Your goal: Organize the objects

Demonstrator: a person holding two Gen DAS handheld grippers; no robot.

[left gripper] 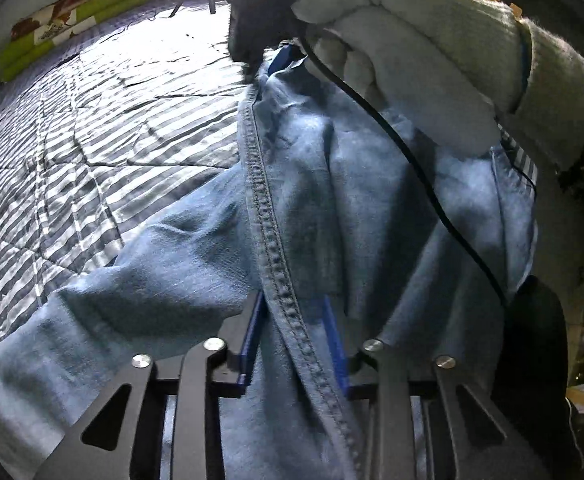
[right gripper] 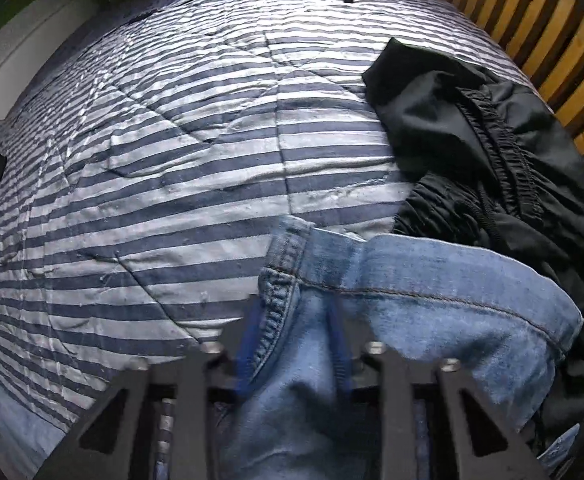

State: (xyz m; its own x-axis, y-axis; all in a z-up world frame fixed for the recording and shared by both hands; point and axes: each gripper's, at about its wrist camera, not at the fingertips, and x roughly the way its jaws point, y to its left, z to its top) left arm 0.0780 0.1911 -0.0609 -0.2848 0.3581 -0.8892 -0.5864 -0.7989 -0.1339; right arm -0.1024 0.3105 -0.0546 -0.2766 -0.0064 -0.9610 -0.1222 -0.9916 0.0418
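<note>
Light blue denim jeans (left gripper: 195, 280) lie bunched on the bed, and I hold them at two places. In the left wrist view, my left gripper (left gripper: 292, 336) is closed on a fold of the denim along a thick stitched seam (left gripper: 267, 240); the cloth fills the narrow gap between its blue fingers (left gripper: 251, 332), which press on it from both sides. In the right wrist view, my right gripper (right gripper: 292, 340) is likewise nearly closed, pinching the jeans (right gripper: 432, 300) at a hemmed edge (right gripper: 275, 300), with the cloth running out to the right of the gripper.

Ahead of the left gripper, a hand in a pale knitted glove (left gripper: 432, 60) grips the other tool, and a thin black cable (left gripper: 412, 160) crosses the denim just below it.

Ahead and to the right of the right gripper, a black garment (right gripper: 472, 140) with a gathered elastic band lies crumpled, touching the far edge of the jeans.

Beneath everything spreads a quilted bedcover (right gripper: 171, 160) in grey and white stripes. Beyond the black garment stands a slatted wooden panel (right gripper: 552, 40). Far ahead of the left gripper lies a green and patterned roll (left gripper: 71, 20) at the bed's edge.
</note>
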